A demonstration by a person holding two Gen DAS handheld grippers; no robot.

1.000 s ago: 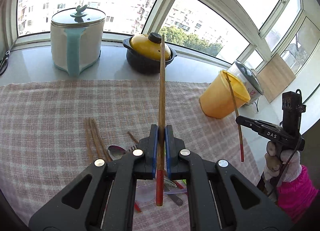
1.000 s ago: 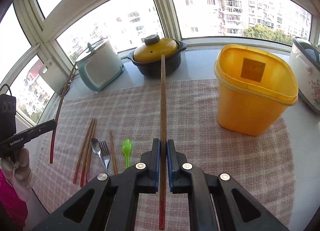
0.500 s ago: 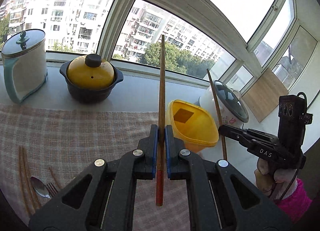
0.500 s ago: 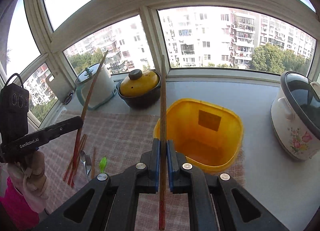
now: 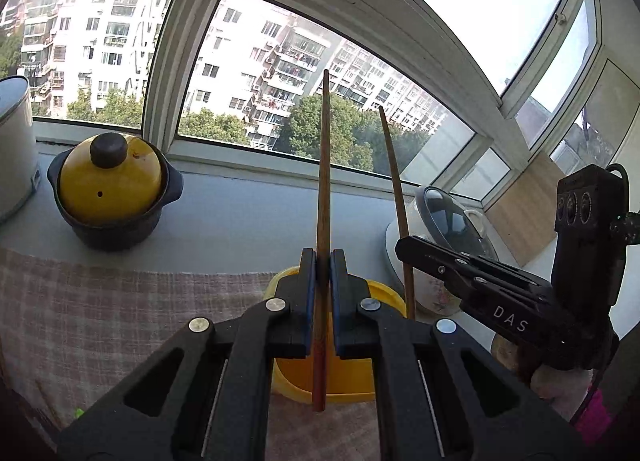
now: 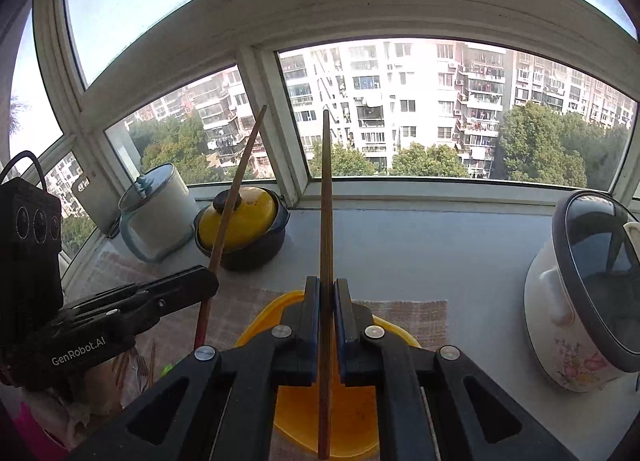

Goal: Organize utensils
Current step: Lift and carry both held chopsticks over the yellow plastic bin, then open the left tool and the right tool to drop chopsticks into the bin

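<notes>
My left gripper (image 5: 322, 255) is shut on a wooden chopstick (image 5: 323, 165) that stands upright, its red end hanging over the open yellow bin (image 5: 320, 381). My right gripper (image 6: 327, 285) is shut on a second chopstick (image 6: 326, 197), also upright, its lower end over the same yellow bin (image 6: 344, 417). Each gripper shows in the other's view: the right one (image 5: 404, 247) beside the bin with its chopstick (image 5: 394, 181), the left one (image 6: 208, 281) at the left with its chopstick (image 6: 234, 197). More utensils (image 6: 140, 361) lie on the checked cloth (image 5: 100, 309).
A yellow-lidded black pot (image 5: 110, 193) and a white-and-blue cooker (image 6: 158, 213) stand at the back by the window. A flowered white cooker (image 6: 584, 293) stands right of the bin. A wooden board (image 5: 524, 217) leans at the far right.
Both grippers have risen and tipped up with their chopsticks, moving from over the cloth to directly above the yellow bin. The spread utensils have dropped out of the left view.
</notes>
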